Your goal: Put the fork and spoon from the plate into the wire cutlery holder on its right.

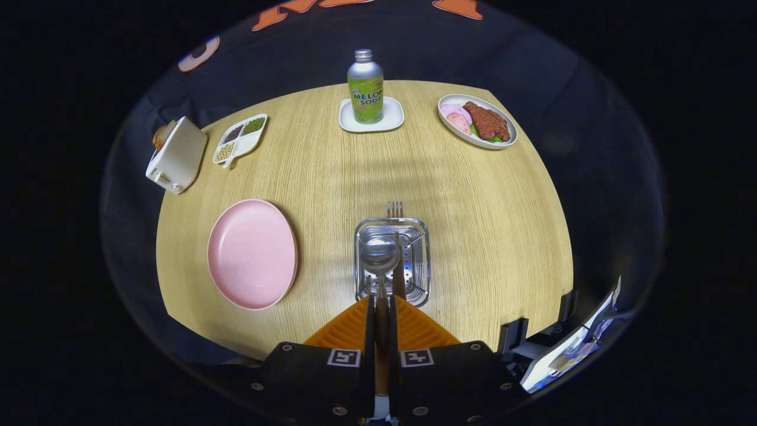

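Note:
My gripper (382, 303) is shut on the spoon's brown handle, which runs back between the two fingers. The spoon (379, 254) points forward, and its shiny bowl hangs over the open top of the wire cutlery holder (420, 260) just ahead of the fingertips. The fork (394, 209) is in the holder, its handle beside the spoon and its tines sticking out past the far rim. The pink plate (251, 254) lies on the wooden table to the left of the holder, with nothing on it.
Beyond the holder a soda bottle (365, 87) stands on a white coaster. A dish of meat (478, 120) sits far right, a divided snack tray (239, 139) and a white toaster (176, 155) far left. A device (568, 349) juts out near my right finger.

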Demonstrator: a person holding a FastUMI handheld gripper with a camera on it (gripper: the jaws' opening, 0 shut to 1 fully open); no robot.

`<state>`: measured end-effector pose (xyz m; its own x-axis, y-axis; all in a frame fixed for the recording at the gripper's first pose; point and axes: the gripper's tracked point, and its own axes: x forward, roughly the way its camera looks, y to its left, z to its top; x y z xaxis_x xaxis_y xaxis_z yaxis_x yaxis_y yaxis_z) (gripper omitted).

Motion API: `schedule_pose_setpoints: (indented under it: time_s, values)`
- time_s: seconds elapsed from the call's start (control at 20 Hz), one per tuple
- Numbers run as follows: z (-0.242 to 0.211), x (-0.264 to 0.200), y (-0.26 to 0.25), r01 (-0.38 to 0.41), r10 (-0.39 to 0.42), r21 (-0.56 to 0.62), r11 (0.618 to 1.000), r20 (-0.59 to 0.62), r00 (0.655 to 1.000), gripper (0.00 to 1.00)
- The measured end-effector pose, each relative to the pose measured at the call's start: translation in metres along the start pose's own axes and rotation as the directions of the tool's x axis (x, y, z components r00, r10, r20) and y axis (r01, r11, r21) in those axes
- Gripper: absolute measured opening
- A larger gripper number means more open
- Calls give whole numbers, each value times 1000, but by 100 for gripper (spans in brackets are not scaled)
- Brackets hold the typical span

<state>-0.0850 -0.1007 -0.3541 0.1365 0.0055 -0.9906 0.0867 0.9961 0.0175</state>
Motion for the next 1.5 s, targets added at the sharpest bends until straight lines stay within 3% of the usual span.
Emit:
schedule_pose_setpoints:
  time_s: [0.25, 0.5, 0.65, 0.8, 1.05, 1.3, 1.5]
  values:
    - [15, -4, 2, -8, 8, -1, 1000, 67, 998, 13]
    - [60, -32, 10, -47, 32, 46, 998, 282, 959, 25]
    - [99, -64, 6, -29, 2, 50, 998, 474, 881, 31]
    - [130, -106, 10, -30, -5, 45, 999, 630, 776, 36]
    - [162, -175, 18, -23, -12, 31, 999, 811, 585, 67]
    - [174, -234, 32, 11, -4, -1, 1000, 911, 412, 86]
    - [172, -256, 43, 7, 14, -17, 1000, 937, 349, 93]
